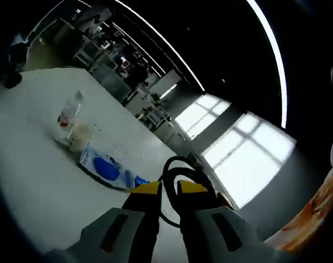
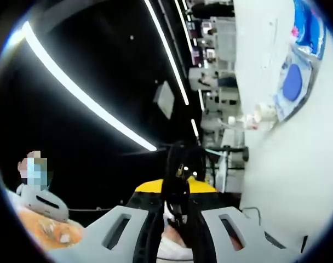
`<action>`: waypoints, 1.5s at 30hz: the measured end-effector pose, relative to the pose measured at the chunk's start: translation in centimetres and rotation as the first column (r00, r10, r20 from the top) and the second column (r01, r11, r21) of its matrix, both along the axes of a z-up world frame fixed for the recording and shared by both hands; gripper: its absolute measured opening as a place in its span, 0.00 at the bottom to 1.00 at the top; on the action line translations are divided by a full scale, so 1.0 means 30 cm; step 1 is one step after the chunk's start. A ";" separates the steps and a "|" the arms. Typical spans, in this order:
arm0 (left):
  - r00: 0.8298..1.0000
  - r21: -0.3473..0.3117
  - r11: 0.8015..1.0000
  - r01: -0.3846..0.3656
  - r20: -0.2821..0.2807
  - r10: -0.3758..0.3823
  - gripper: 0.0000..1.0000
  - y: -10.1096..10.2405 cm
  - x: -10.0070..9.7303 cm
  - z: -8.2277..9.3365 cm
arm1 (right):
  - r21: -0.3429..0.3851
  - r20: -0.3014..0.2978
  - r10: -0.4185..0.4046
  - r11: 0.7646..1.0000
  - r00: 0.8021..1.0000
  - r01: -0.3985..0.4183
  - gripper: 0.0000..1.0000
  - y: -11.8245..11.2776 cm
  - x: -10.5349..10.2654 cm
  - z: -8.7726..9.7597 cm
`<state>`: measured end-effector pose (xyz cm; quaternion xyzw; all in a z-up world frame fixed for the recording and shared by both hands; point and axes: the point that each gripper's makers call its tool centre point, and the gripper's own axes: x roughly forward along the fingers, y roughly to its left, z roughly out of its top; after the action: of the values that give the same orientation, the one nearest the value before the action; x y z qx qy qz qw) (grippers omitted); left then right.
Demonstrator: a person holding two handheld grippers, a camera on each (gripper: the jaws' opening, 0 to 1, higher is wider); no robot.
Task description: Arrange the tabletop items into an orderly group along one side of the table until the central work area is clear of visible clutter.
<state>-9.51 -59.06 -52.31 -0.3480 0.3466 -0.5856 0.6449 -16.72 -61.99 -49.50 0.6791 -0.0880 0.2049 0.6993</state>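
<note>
The blue and white packet (image 1: 107,169) is hidden at its near end behind the left gripper (image 1: 170,189). In the right gripper view it (image 2: 298,76) is cut off by the edge. The bottle (image 1: 69,116) is blurred; its label is unreadable.

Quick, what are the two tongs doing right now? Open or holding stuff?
Left tongs: nearly closed, nothing seen between the tips; a black cable loops just beyond them.
Right tongs: shut on a black cable.
</note>
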 end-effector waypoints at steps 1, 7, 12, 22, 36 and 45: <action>0.999 0.010 1.000 -0.007 -0.053 0.008 0.40 -0.005 0.004 -0.022 | -0.006 0.021 -0.003 1.000 1.000 0.003 0.12 -0.002 -0.008 0.016; 0.964 -0.111 0.988 0.107 -0.231 -0.130 0.63 -0.024 -0.072 -0.006 | -0.040 0.068 0.001 0.999 0.998 0.002 0.12 -0.010 -0.043 0.065; 0.922 -0.235 0.958 0.166 -0.308 -0.235 0.24 -0.054 -0.118 0.027 | -0.044 0.049 -0.035 0.998 0.998 0.037 0.12 -0.037 -0.049 0.044; 0.952 0.027 0.961 0.274 -0.148 -0.267 0.04 -0.104 -0.155 -0.113 | -0.142 -0.182 -0.158 0.981 0.971 0.133 0.12 -0.136 -0.073 -0.120; 0.922 0.292 0.883 0.368 0.007 -0.386 0.04 -0.290 -0.222 -0.304 | -0.422 -0.402 -0.374 0.886 0.836 0.194 0.12 -0.330 -0.154 -0.315; 0.900 0.398 0.825 0.401 -0.005 -0.435 0.04 -0.390 -0.263 -0.428 | -0.552 -0.457 -0.478 0.814 0.750 0.183 0.13 -0.415 -0.197 -0.409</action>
<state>-17.39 -70.76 -65.15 -0.1029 0.4958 -0.6462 0.5709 -22.63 -74.45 -61.76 0.4883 0.0577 -0.1268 0.8615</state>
